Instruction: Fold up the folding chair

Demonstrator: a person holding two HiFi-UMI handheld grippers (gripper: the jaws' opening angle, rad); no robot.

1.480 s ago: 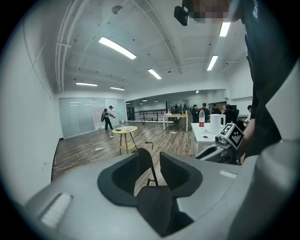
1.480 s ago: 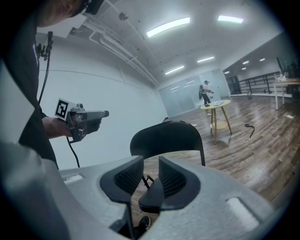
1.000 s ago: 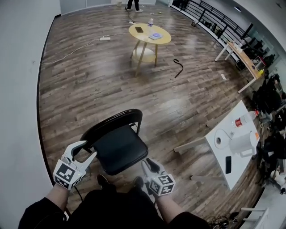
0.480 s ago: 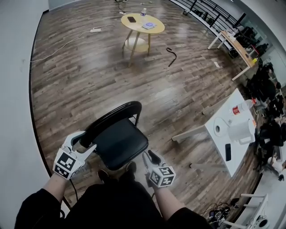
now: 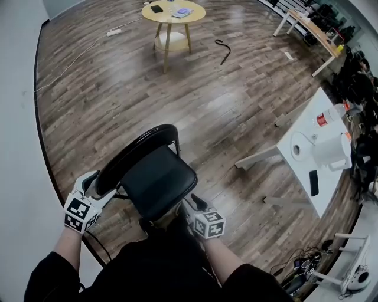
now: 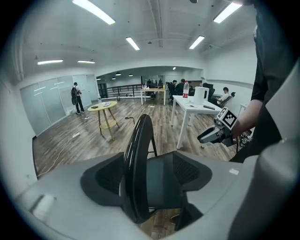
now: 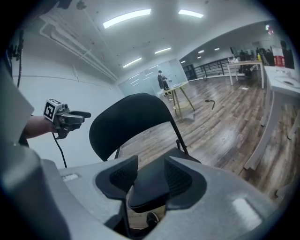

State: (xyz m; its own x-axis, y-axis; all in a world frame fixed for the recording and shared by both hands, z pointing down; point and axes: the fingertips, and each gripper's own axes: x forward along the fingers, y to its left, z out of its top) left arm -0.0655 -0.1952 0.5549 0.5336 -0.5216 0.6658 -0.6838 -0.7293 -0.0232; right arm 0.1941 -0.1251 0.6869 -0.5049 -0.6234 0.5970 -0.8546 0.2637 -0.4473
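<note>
A black folding chair stands unfolded in front of me, its padded seat (image 5: pixel 158 181) below its curved backrest (image 5: pixel 134 154). My left gripper (image 5: pixel 101 186) is at the backrest's left end. In the left gripper view the backrest edge (image 6: pixel 137 159) stands between the left gripper's (image 6: pixel 147 180) jaws, which have just been opening; the pads stand clear of it. My right gripper (image 5: pixel 190 205) is at the seat's near right corner. Its jaws have also just been opening, and the seat's corner (image 7: pixel 149 183) lies between the right gripper's (image 7: pixel 147 180) pads.
A grey wall (image 5: pixel 18 147) runs close on the left. A white table (image 5: pixel 307 165) with a jug, a roll and a phone stands to the right. A round yellow table (image 5: pixel 173 12) is far ahead. My legs are directly below the seat.
Both grippers have sunk toward the chair. The left jaws have spread and now straddle the backrest. The right gripper has come in to the seat's corner with wider jaws.
</note>
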